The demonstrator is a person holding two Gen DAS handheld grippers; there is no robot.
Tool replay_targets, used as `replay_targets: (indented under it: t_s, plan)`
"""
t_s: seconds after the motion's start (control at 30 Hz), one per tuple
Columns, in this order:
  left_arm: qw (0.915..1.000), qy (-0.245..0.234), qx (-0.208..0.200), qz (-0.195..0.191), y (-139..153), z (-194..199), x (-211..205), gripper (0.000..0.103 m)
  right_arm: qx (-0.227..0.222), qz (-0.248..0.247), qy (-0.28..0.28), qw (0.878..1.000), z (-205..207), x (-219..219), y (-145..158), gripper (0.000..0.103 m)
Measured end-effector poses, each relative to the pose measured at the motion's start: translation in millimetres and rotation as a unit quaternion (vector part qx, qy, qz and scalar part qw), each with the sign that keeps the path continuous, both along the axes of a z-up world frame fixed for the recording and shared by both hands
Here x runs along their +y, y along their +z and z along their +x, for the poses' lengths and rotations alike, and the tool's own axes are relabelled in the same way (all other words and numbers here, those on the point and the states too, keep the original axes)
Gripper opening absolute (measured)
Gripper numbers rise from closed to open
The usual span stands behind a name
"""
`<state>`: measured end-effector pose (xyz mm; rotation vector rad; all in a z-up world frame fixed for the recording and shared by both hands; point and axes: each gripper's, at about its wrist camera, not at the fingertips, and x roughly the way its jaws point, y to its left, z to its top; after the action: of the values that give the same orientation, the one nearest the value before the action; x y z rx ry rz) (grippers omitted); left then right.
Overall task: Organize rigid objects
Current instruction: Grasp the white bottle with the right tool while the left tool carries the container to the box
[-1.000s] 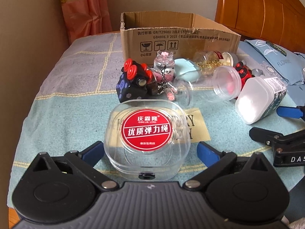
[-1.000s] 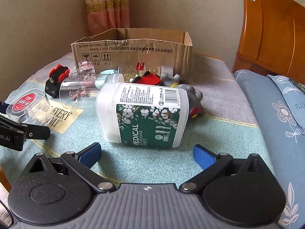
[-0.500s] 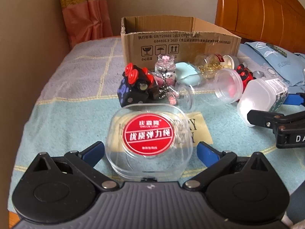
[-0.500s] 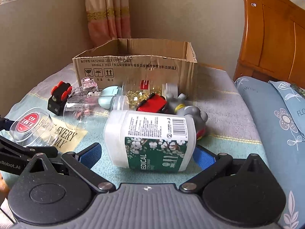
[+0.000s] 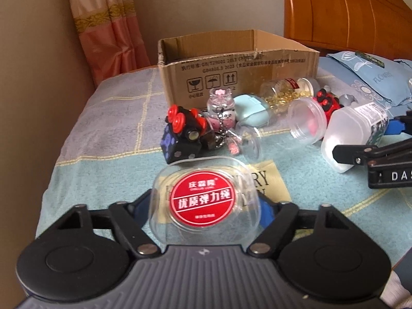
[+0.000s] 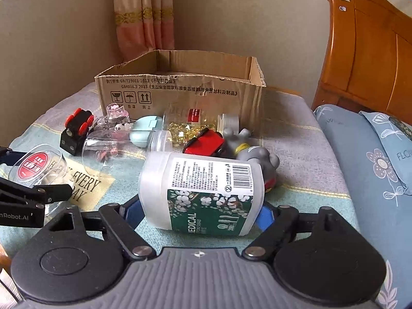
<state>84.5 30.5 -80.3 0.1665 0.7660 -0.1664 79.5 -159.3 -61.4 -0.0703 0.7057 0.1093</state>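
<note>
Clear red-labelled box [image 5: 203, 200] and lying swab bottle [image 6: 203, 193], both gripped.

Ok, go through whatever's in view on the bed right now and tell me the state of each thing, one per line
Left gripper: shut on the clear case.
Clear case: gripped.
Right gripper: shut on the swab bottle.
Swab bottle: on its side, gripped.
Cardboard box: open-topped, upright.
Capsule jar: on its side, capped.
Pink keychain bottle: upright.

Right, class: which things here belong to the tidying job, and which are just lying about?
Job: clear red-labelled plastic box in left gripper; white cotton-swab tub in right gripper; brown cardboard box.
Lying about: blue flowered pillow; pink curtain.
</note>
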Motion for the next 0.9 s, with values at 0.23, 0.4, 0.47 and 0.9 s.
replay_targets:
  t_s: [0.23,0.4,0.47,0.9]
  plan:
    - [0.9998,-0.014,0.012,0.005,4.6,3.0,-1.0,0.075,0.007,0.013,0.013,1.0,-0.9,-6.1,9.6,0.087]
    - [0.9994,-0.031,0.016,0.004,16.3,3.9,1.2,0.075,0.012,0.014,0.027,0.999,-2.7,-8.5,20.2,0.087]
    - [0.9989,-0.043,0.016,0.004,23.1,4.1,2.3,0.075,0.013,0.018,0.033,0.999,-3.4,-9.6,26.4,0.087]
    - [0.9949,-0.101,0.009,0.002,90.4,66.6,-2.0,0.075,-0.036,0.019,0.086,0.995,24.6,-12.6,94.1,0.087]
